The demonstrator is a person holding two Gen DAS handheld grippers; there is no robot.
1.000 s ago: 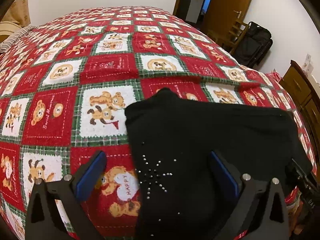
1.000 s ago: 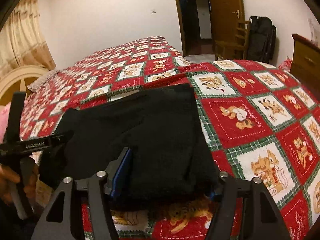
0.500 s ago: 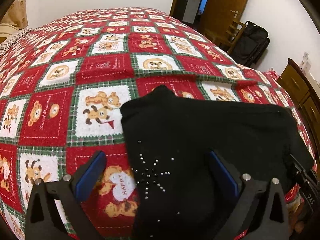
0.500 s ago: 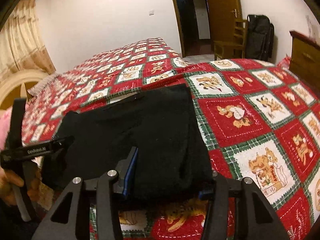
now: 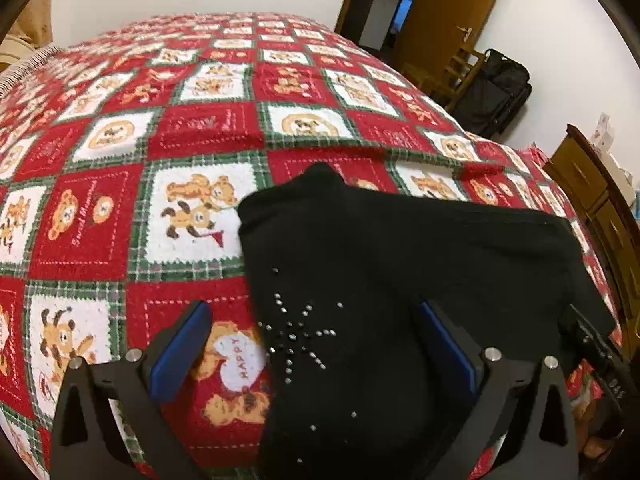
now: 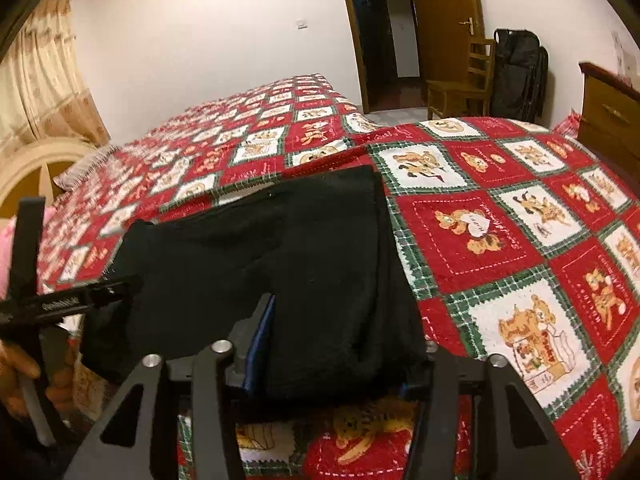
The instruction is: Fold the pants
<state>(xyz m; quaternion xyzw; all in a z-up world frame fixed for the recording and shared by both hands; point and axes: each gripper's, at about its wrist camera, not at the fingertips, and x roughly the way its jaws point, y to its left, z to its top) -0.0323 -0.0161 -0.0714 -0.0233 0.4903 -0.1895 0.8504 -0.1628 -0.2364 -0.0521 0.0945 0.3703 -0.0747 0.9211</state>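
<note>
While the left claw (image 5: 312, 344) sits with its two blue pads wide apart, not pinching anything, the soft black pants with a sparkly star of little studs (image 5: 400, 280) lie folded small on the bed with the red, white and green teddy-bear blanket (image 5: 200, 140). The pants rest close to the near edge of the bed. One blue pad of that claw is over the blanket and the other is over the black cloth, so the left edge of the pants lies between them, but neither pad squeezes it. The left claw has not changed from a moment ago.

Over on the right side, something did change. The right claw (image 6: 332, 364) has just been closing, and its two black fingers are nearer together than they were a second ago. The thick right end of the pants sits between them. Its left pad touches the cloth, and the other side is hidden under the fold, so it looks like it is grabbing that end.

That likely means the right end is getting picked up for one more fold. The left side is not held yet, so the cloth could slide.
</note>
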